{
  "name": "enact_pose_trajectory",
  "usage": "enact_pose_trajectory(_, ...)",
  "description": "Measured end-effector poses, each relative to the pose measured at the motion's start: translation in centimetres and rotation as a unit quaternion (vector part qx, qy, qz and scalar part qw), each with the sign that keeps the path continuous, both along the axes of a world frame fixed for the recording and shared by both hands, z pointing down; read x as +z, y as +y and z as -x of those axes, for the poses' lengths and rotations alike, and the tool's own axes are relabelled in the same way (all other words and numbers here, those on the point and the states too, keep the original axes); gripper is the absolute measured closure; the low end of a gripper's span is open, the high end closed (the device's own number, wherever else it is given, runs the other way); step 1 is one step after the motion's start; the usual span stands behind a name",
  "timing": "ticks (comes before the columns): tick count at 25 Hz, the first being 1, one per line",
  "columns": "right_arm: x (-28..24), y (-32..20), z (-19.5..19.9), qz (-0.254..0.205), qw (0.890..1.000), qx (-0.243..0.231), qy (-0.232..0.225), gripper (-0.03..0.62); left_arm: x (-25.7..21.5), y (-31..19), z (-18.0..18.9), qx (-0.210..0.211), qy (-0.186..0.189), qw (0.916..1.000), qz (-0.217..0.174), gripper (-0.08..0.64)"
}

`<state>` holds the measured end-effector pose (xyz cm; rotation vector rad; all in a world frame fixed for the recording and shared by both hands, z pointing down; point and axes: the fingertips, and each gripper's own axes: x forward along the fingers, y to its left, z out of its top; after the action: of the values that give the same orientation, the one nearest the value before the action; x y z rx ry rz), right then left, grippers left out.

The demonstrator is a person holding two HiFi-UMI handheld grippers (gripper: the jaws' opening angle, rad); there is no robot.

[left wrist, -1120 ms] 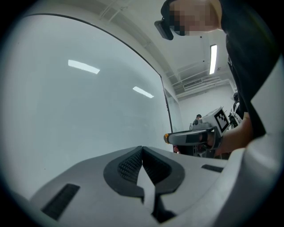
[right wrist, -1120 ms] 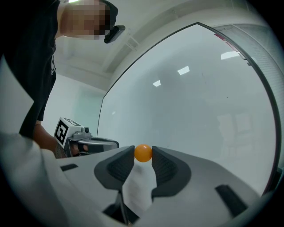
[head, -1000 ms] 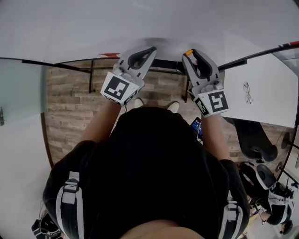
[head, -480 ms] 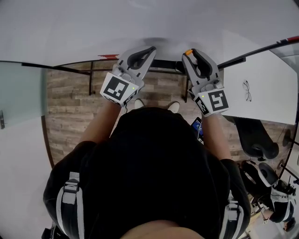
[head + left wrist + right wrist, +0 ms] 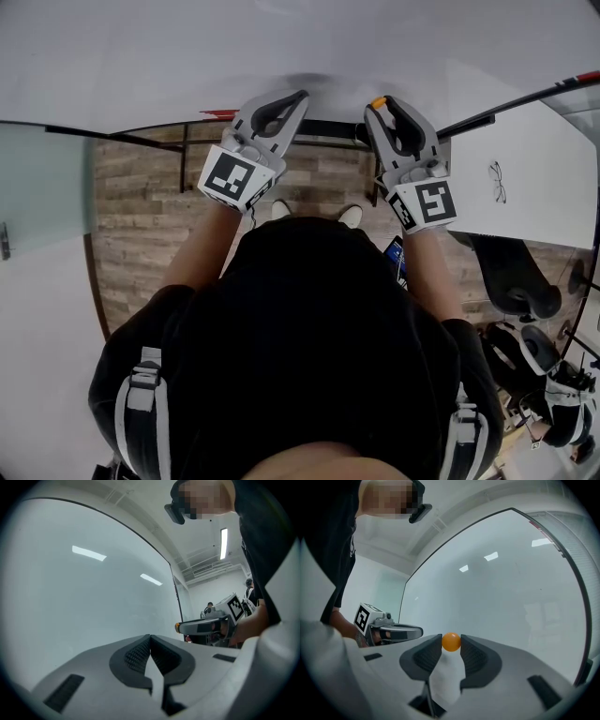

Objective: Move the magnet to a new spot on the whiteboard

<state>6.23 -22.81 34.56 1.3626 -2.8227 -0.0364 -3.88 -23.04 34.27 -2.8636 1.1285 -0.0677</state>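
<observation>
Magnet [image 5: 451, 641], orange, clamped between right tool [image 5: 387, 102] jaws against whiteboard [image 5: 511, 592]; left tool [image 5: 150, 639] jaws together, empty

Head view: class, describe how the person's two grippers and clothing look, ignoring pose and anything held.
The left gripper and right gripper are light grey plastic, each claw lined with dark ribbed pads. Each carries a white cube printed with black square markers. The person wears a black short-sleeved top, with grey-and-white straps at the shoulders.
</observation>
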Motion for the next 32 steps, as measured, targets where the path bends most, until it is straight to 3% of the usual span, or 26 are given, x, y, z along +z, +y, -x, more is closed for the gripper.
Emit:
enact_pose_trajectory(12,-1.8,-0.2,5.0,-0.015,0.999,0.030,0.002,0.472,-1.1,-0.1,5.0,-0.010,0.007,0.9998,-0.013,0.555)
enact_pose_trajectory(32,-1.5,-2.9,13.4,-0.012,0.992,0.122,0.006,0.471,-0.7,-1.5,15.1,-0.008,0.009,0.9997,-0.022,0.555)
